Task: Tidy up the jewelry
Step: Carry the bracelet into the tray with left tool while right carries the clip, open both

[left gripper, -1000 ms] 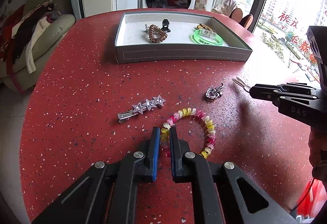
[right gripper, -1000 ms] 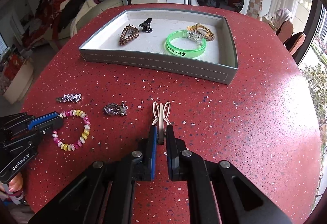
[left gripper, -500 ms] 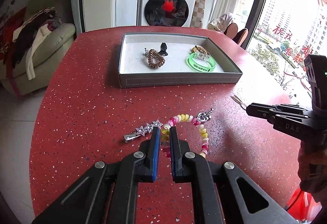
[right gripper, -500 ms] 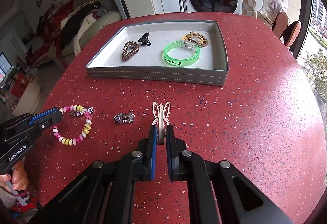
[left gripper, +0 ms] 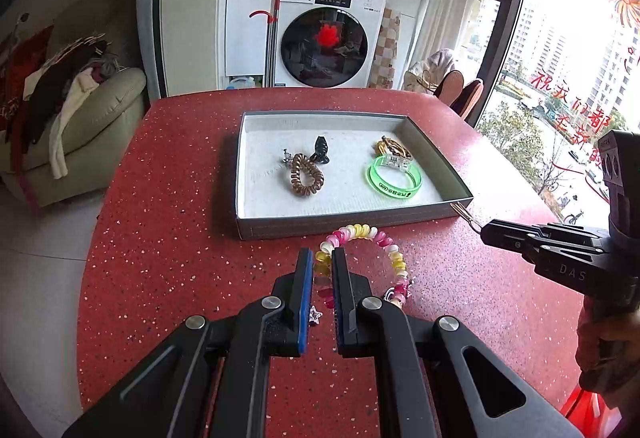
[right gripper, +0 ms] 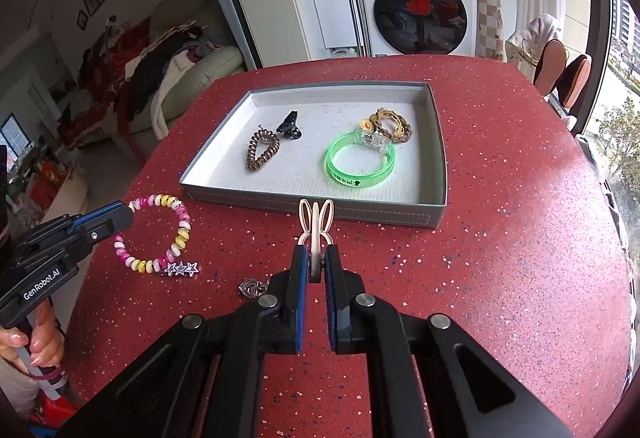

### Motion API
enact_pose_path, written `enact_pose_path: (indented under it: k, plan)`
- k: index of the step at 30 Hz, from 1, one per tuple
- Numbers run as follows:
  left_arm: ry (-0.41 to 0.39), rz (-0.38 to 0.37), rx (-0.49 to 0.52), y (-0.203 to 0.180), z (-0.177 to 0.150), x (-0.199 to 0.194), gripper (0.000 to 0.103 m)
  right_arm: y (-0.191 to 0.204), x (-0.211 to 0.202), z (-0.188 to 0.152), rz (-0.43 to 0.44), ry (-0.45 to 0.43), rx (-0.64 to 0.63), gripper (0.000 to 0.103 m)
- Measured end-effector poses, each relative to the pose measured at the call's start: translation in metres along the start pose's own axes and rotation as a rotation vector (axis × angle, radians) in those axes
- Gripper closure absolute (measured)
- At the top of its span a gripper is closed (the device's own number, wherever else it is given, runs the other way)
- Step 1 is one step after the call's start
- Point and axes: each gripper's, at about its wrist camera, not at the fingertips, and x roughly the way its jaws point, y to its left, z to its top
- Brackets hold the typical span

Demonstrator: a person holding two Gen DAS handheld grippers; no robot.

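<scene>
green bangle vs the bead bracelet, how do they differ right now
The green bangle is one clear, solid green band; the bead bracelet is a string of pink, yellow and white beads. The green bangle lies flat inside the grey tray; the bead bracelet hangs outside the tray, pinched in the left claw. Both are rings for the wrist.

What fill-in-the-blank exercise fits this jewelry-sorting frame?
1. The left gripper is shut on the pink-and-yellow beaded ____.
2. The right gripper holds a beige hair clip shaped like rabbit ____.
3. The translucent green bangle lies inside the grey ____.

Missing: bracelet; ears; tray
</scene>
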Motion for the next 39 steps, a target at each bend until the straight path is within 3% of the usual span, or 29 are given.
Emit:
enact_pose_path:
  k: [10,17,28,39]
  plan:
    - [-0.013,0.026,0.002,0.006,0.038,0.024,0.075,-0.009,0.013,0.034,-0.018,-0.016,0.004,0.094]
    - [0.014,0.065,-0.001,0.016,0.057,0.057,0.075,-0.029,0.037,0.048,-0.069,0.023,0.037,0.094]
    - [0.109,0.112,0.002,0.028,0.06,0.113,0.075,-0.063,0.081,0.056,-0.124,0.096,0.119,0.094]
    - [0.132,0.155,0.006,0.031,0.062,0.144,0.075,-0.074,0.105,0.068,-0.152,0.103,0.145,0.094]
